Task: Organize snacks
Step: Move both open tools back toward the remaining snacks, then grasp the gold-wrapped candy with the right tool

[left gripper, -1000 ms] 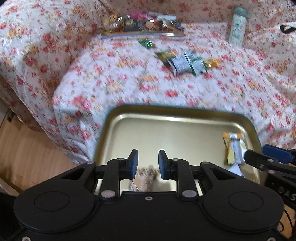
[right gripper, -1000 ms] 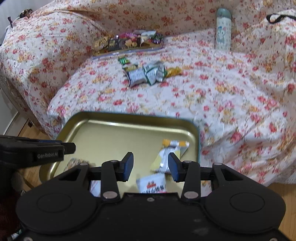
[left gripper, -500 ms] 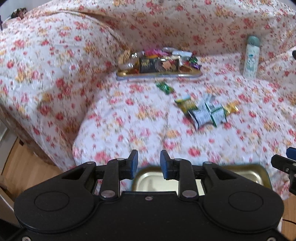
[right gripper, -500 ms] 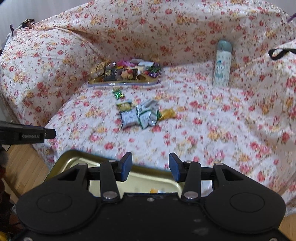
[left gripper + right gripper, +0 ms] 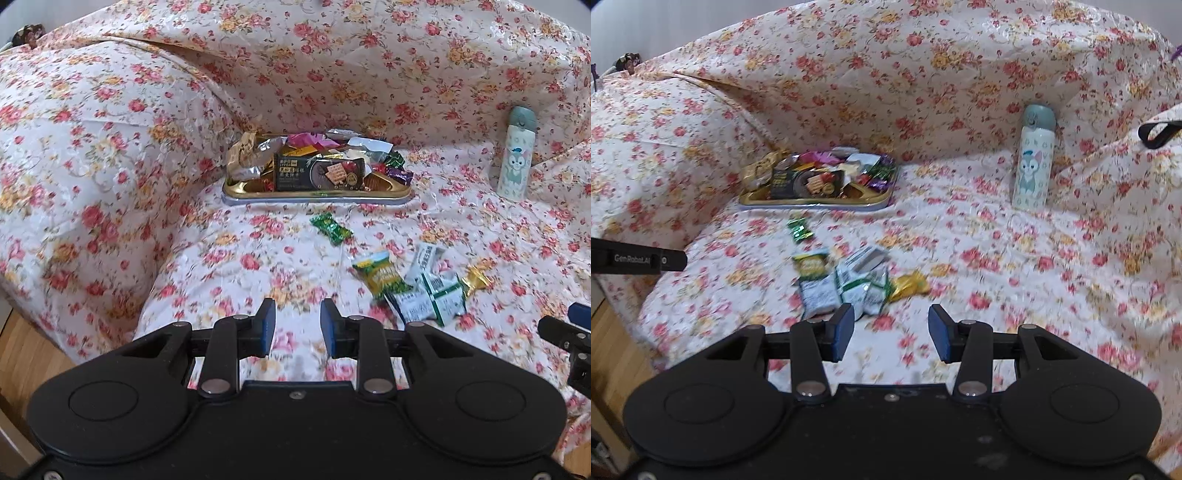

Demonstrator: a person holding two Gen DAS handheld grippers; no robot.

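We see a floral-covered sofa [image 5: 295,92]. Far left, its arm [image 5: 92,147] bulges up; wood floor [image 5: 22,354] shows below it. At the back of the seat sits a gold tray [image 5: 317,192], heaped with mixed wrappers and a dark biscuit box [image 5: 320,173] across the front. Just in front of the tray lies a green candy [image 5: 330,229], alone. Nearer us, a loose cluster: a green-yellow packet [image 5: 378,275], white-green packets [image 5: 430,295] overlapping it, a gold candy [image 5: 476,280] touching their right edge. Blurred in the right wrist view. Far right, a bottle [image 5: 515,155] stands upright against the backrest.

Left hand-held gripper [image 5: 297,325]: jaws have just been opening, narrow gap, nothing between, over bare seat left of the cluster. Right hand-held gripper [image 5: 892,338]: parted a bit wider, empty, just below the cluster.

Open seat left of the cluster and a wide stretch between cluster and bottle. Seat front edge drops to floor at lower left.
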